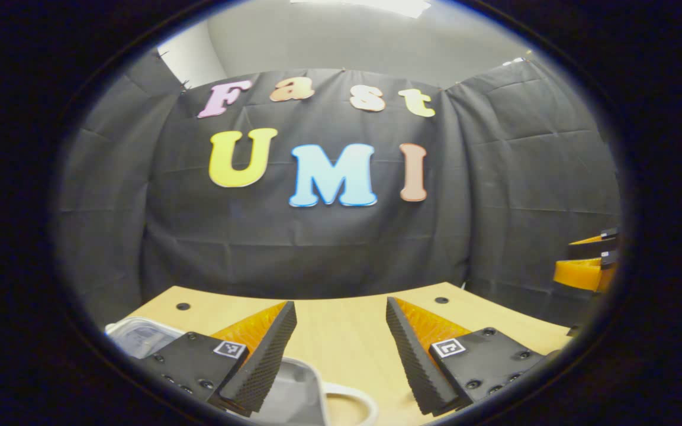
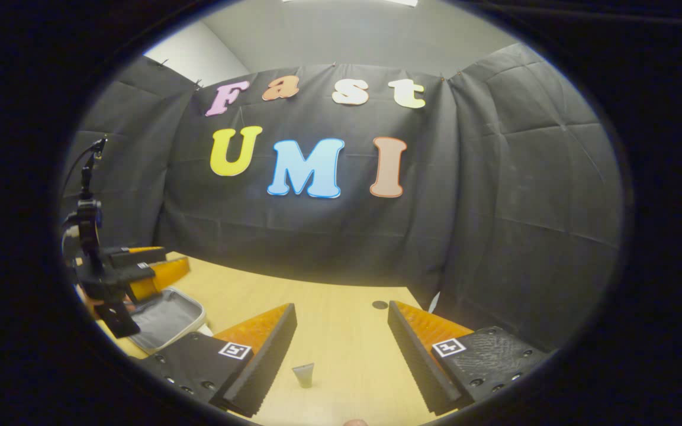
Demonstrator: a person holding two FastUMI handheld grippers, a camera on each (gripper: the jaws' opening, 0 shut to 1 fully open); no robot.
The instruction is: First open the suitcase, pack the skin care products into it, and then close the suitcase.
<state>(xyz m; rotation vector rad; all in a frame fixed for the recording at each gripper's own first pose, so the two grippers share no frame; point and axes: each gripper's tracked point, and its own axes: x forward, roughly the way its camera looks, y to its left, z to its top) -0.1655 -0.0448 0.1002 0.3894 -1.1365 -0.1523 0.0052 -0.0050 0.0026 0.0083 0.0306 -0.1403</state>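
In the left gripper view, we see the left gripper [image 1: 341, 349] released, its fingers spread wide above the desk [image 1: 341, 325] with nothing between them. Under its left finger, by the desk's near left corner, lies the case [image 1: 140, 336], pale grey with a white handle [image 1: 353, 397] curving toward us. At the far right edge of this view we see the right gripper [image 1: 589, 260] held above the desk's right side.

In the right gripper view, we see the right gripper [image 2: 341, 349] also released, its fingers wide apart over bare desk [image 2: 341, 307]. Between them, near the desk's front edge, stands a small grey tube [image 2: 303, 374], touched by neither finger. At the left, the left gripper [image 2: 157, 266] hangs over the case [image 2: 166, 319], which lies by the desk's left edge; we cannot tell whether its lid is open.
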